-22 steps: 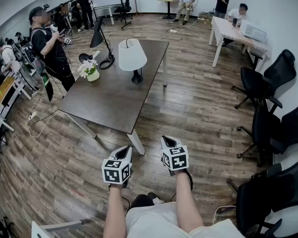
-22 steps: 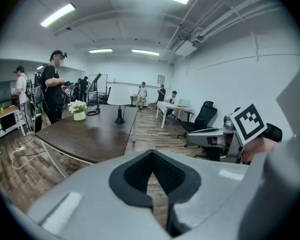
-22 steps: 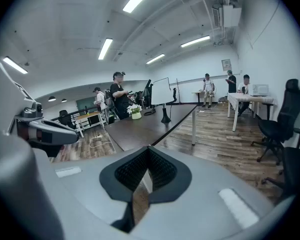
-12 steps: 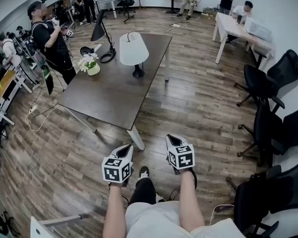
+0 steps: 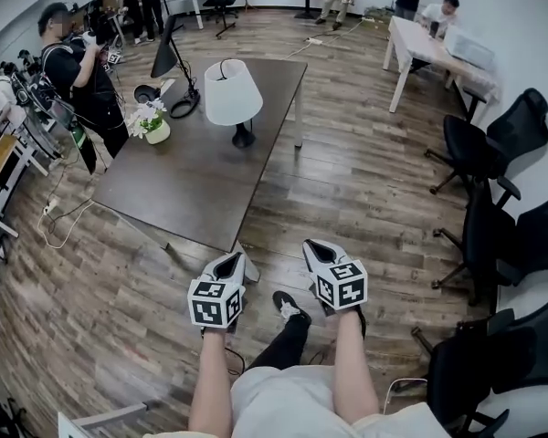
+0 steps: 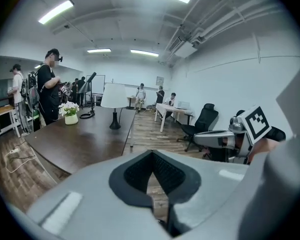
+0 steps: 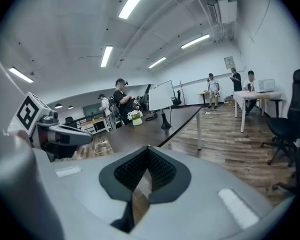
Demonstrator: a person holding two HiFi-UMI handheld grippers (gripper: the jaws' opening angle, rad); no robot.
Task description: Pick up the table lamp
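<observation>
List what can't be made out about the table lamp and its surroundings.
Table lamp: bulb and upper stem hidden by its own shade, head view; too small in both gripper views.
Flowers: kind unreadable, too small in every view.
Office chair: cut off by head view's right edge.

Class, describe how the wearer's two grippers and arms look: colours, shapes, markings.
The left gripper and right gripper are pale grey, wedge-shaped claws with black ribbed pads, each carrying a white cube printed with black square markers. The forearms are unsleeved; thin dark cables trail beneath them.
</observation>
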